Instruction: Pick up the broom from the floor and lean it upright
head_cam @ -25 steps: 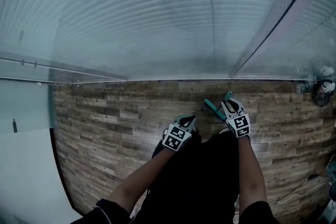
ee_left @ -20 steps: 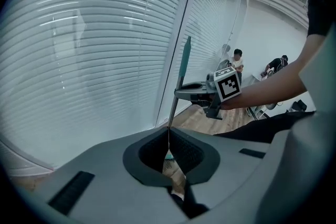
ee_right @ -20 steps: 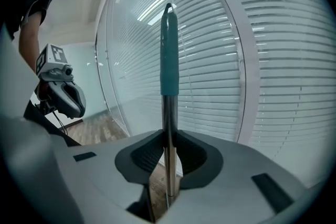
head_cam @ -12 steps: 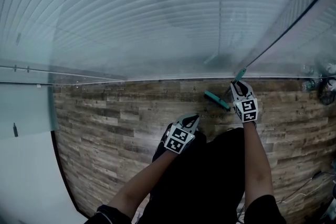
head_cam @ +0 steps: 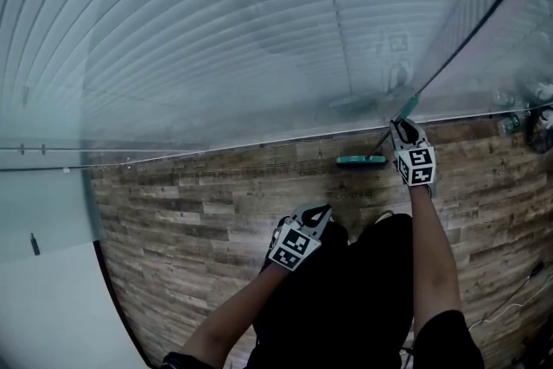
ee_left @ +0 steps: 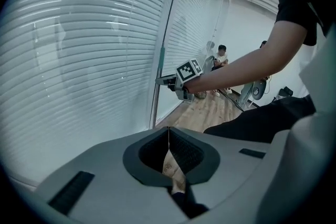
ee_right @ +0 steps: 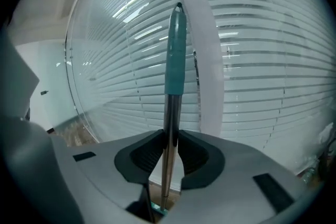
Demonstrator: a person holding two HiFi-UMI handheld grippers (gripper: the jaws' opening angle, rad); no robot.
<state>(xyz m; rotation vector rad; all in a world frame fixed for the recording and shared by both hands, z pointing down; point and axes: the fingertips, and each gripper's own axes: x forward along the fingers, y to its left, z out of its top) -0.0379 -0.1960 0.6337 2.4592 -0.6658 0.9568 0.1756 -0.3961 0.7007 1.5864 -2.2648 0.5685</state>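
Broom [ee_right: 176, 50] is what my right gripper [ee_right: 169, 140] has: both pads press on its bare metal shaft, just under the teal sleeve that covers the upper handle. The broom's teal head is down on the wood-pattern floor [head_cam: 190, 212] at the foot of the glass wall [head_cam: 216, 30], and the handle rises tilted toward the glass, beside a white frame post [ee_right: 207, 60]. My left gripper [ee_left: 168, 139] has its jaws together with nothing between them, and it hangs lower, near my dark trousers. The only print is the black-and-white square pattern on each marker cube [head_cam: 419, 166]. Slatted blinds run across behind the glass. Farther off, past my right arm, a person [ee_left: 221, 54] sits, and some small dark things [head_cam: 537, 134] lie by the wall, too small to name.
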